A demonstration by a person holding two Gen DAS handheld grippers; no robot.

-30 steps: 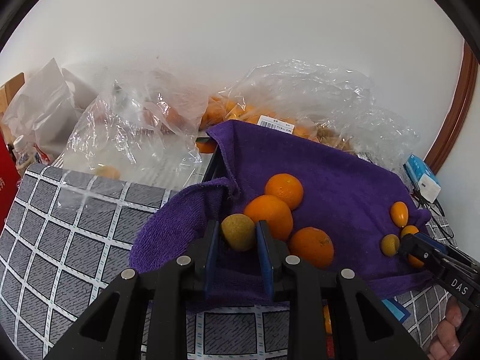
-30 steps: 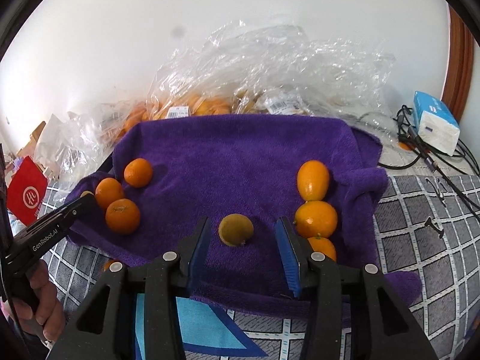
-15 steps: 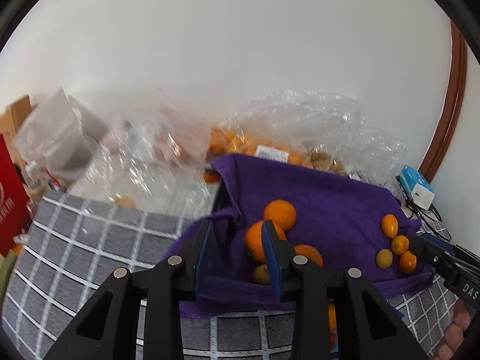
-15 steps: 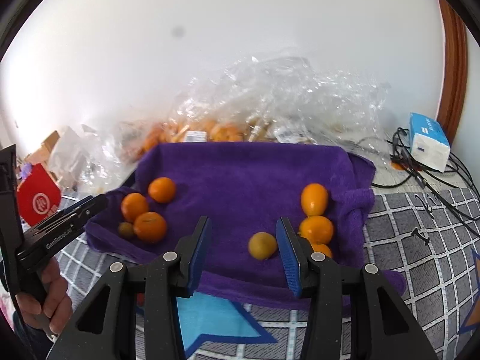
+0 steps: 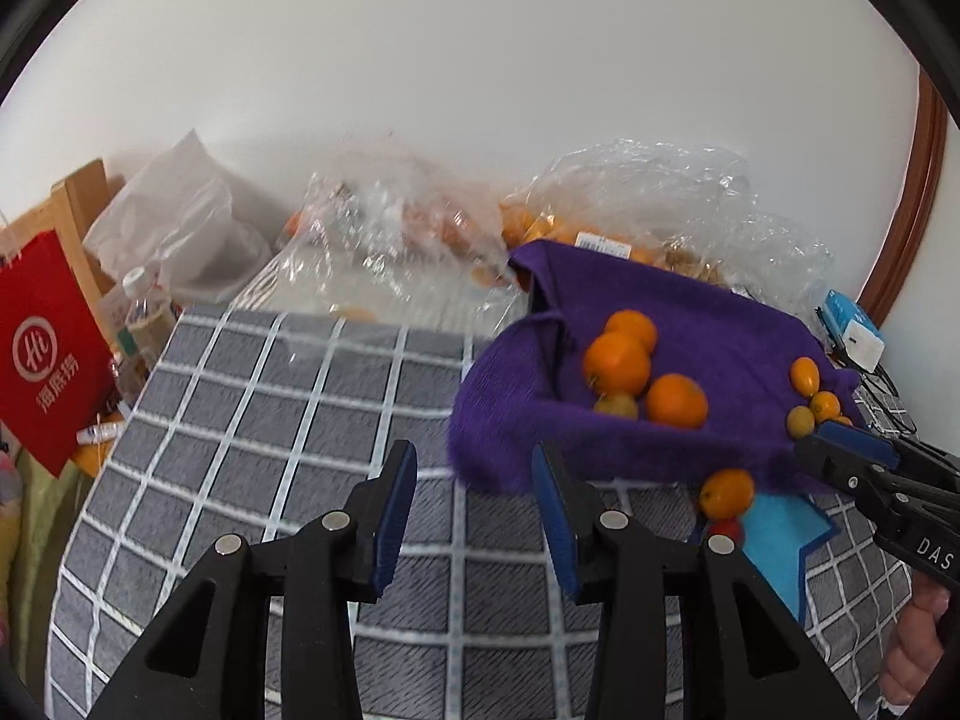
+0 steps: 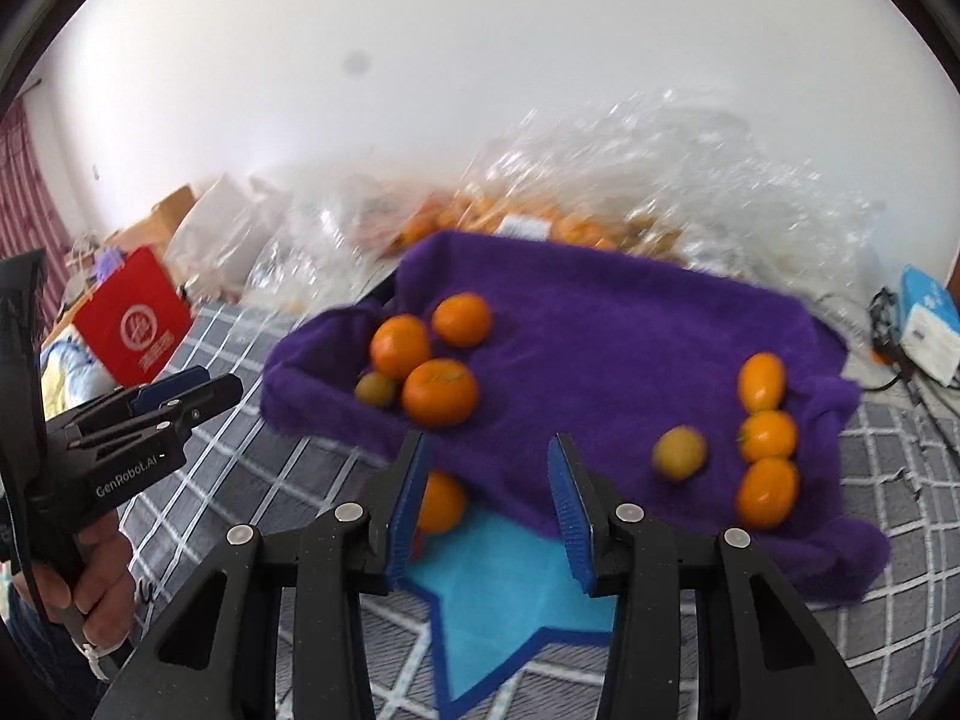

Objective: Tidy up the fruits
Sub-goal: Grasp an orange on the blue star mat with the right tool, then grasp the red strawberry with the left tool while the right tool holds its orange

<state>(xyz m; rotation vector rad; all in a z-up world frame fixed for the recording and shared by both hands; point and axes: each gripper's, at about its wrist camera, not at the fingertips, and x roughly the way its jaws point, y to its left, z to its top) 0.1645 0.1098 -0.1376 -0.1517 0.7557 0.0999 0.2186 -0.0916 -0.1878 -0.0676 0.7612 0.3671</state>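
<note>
A purple towel (image 5: 726, 324) (image 6: 600, 324) lies on the checked cover. At its left end are three oranges (image 5: 617, 362) (image 6: 440, 391), with a small yellow-green fruit (image 5: 616, 405) (image 6: 376, 389) against them. Several oval kumquats (image 6: 761, 381) and a yellowish round fruit (image 6: 679, 453) lie at the right end. One orange (image 5: 726, 493) (image 6: 441, 502) sits off the towel at its front edge. My left gripper (image 5: 474, 504) hangs left of the towel over the cover, its jaws opening and empty. My right gripper (image 6: 489, 498) is at the towel's front edge, its jaws closing slightly with nothing between them.
Clear plastic bags of fruit (image 5: 630, 204) are piled against the wall behind the towel. A red bag (image 5: 48, 348) and a bottle (image 5: 144, 306) stand at the far left. A blue-and-white box (image 6: 930, 324) with cables lies at the right. A blue star patch (image 6: 498, 588) marks the cover.
My left gripper let go of the yellow-green fruit beside the oranges, opened, and drew back to the left. My right gripper drew back and left, away from the yellowish fruit.
</note>
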